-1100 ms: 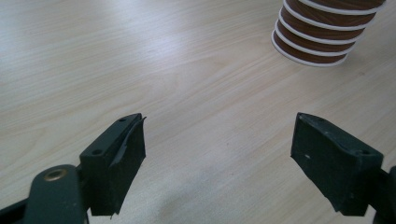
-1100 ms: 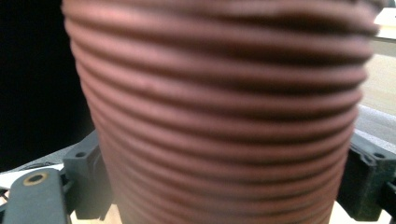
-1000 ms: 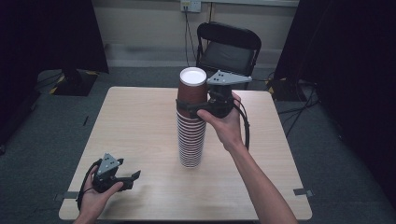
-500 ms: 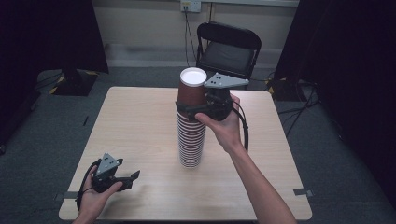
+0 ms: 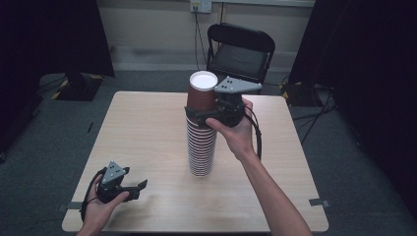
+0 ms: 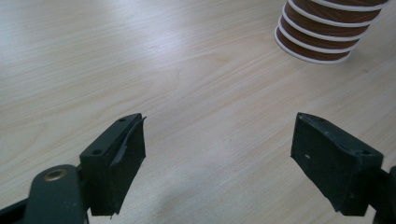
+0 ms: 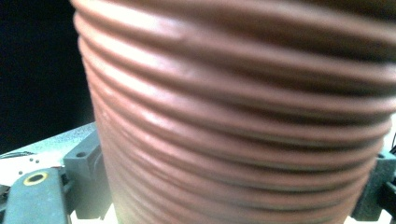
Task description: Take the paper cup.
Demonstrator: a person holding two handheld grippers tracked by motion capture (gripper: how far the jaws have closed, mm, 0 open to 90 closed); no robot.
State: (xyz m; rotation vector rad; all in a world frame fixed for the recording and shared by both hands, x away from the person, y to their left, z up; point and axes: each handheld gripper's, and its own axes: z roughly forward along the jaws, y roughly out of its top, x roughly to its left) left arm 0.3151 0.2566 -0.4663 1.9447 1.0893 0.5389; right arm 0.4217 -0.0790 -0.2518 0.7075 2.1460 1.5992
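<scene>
While the right gripper [image 5: 199, 114] is sitting at the top of the cup stack [image 5: 201, 142], its jaws are straddling the stack near the rims, one black jaw on each side in the right gripper view, and they've just been closing in on it. Whether the pads are really pressing yet, I can't tell, since the ribbed brown wall [image 7: 243, 116] is blurring right up against the lens. Compared with a second ago, that hand is staying put and the top cup [image 5: 202, 93] is sitting much the same, white inside facing up.

The left gripper [image 5: 138, 187] is resting low at the near left of the table [image 5: 147, 128], well apart from the stack, jaws spread wide with nothing between them. It hasn't shifted either.

Counting: one stack, two grippers, one table, one black chair [image 5: 241, 51] beyond the far edge.

The left gripper view is catching the stack's bottom rims [image 6: 322, 35] on the wood, up and to the right of its jaws. The high view is giving the full height of the stack.
</scene>
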